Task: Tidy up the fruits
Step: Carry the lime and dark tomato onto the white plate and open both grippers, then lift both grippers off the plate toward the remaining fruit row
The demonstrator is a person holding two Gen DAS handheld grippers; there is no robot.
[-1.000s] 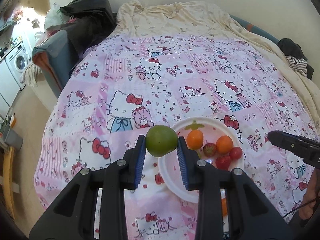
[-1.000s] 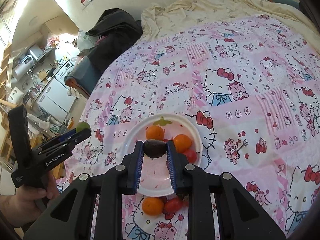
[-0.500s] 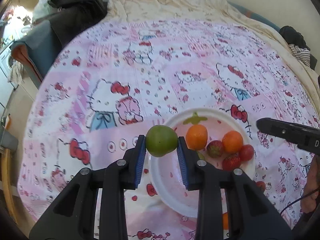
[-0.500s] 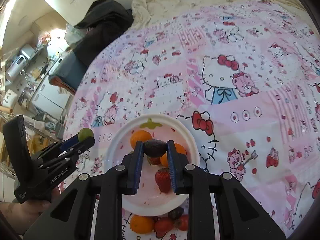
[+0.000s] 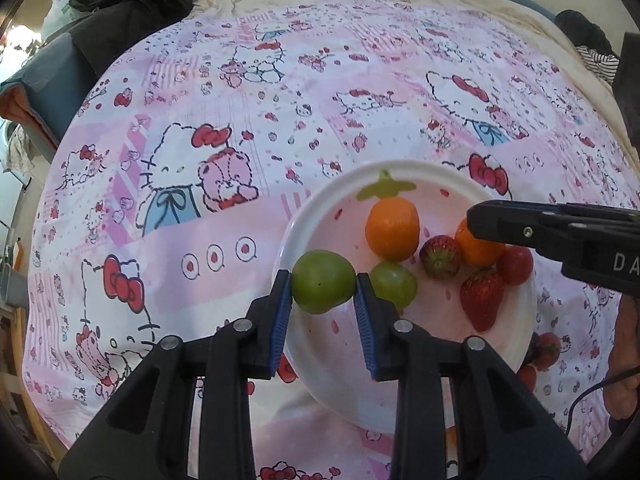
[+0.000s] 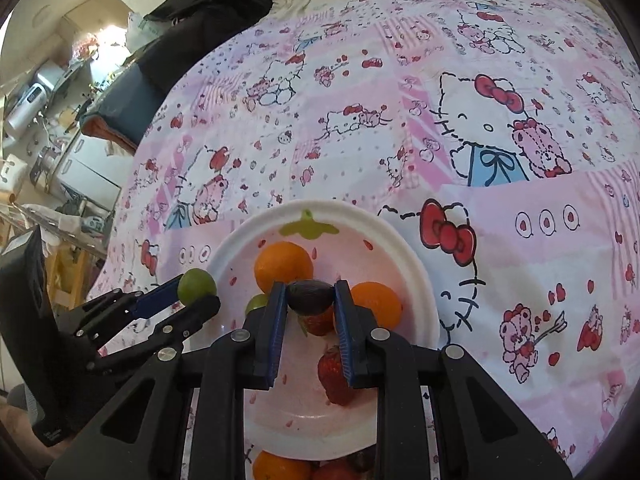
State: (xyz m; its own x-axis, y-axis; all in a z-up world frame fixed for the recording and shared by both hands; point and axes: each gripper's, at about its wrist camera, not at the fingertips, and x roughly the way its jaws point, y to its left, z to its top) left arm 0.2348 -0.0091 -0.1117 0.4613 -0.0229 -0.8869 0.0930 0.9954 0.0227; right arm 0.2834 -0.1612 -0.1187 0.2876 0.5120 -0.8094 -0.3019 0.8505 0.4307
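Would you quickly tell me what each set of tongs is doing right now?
Left tongs: shut on a green fruit.
Right tongs: shut on a dark fruit.

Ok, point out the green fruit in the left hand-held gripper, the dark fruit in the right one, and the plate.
green fruit (image 5: 323,281), left wrist view, middle of its front.
dark fruit (image 6: 311,297), right wrist view, centre of its skin.
plate (image 5: 304,216), left wrist view, bare left rim.
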